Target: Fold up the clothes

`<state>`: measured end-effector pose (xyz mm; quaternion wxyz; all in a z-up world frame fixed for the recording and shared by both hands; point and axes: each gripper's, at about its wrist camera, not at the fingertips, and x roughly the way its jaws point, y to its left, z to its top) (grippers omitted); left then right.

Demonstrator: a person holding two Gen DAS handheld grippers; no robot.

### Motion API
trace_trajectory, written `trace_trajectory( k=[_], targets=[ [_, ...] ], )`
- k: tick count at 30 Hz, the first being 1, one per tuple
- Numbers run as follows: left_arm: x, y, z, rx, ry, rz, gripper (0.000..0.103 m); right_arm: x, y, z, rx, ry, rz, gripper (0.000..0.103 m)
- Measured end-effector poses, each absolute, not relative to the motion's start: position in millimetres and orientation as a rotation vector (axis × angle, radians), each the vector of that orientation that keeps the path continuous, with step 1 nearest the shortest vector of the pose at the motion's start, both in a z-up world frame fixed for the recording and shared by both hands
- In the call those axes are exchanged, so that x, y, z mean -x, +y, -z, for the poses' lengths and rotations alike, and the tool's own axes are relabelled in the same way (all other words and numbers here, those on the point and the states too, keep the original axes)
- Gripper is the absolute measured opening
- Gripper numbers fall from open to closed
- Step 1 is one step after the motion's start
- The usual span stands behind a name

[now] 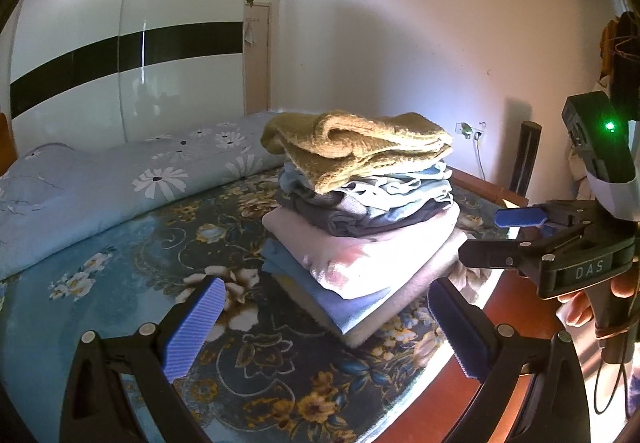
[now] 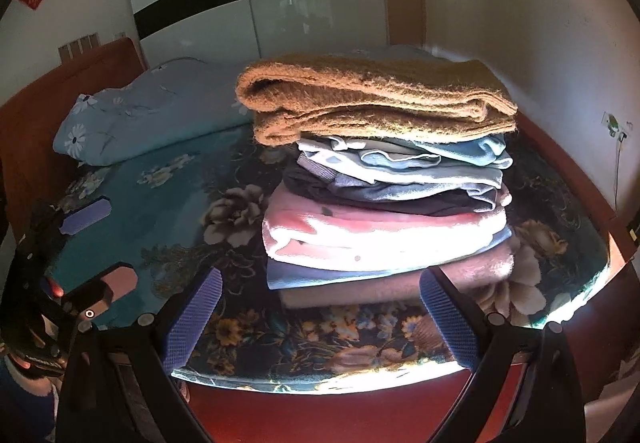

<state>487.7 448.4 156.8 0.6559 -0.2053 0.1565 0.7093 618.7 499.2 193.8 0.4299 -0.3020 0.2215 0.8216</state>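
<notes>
A stack of folded clothes (image 1: 360,235) (image 2: 380,219) sits on the bed near its foot edge. A fuzzy tan sweater (image 1: 352,147) (image 2: 372,103) lies on top, above pale blue, grey, pink and blue pieces. My left gripper (image 1: 328,327) is open and empty just short of the stack's base. It also shows at the left of the right wrist view as the left gripper (image 2: 114,245), open. My right gripper (image 2: 320,319) is open and empty in front of the stack's bottom layers. In the left wrist view the right gripper (image 1: 486,239) stands open right of the stack, held by a hand (image 1: 580,307).
A floral blue blanket (image 1: 160,251) (image 2: 168,203) covers the bed. A rolled pale blue duvet with daisies (image 1: 120,187) (image 2: 152,111) lies behind. The red-brown wooden bed frame (image 1: 460,391) (image 2: 332,419) edges the front. A white wardrobe (image 1: 128,55) and a wall socket (image 1: 466,130) stand beyond.
</notes>
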Motion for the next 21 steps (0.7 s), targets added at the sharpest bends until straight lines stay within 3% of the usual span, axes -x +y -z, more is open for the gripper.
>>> trace_trajectory(
  k=[21],
  targets=[
    [-477,463,-148,0.556,0.345,-1.606,0.103,-620,511,-195,0.741,0.561,-2.002,0.1]
  ],
)
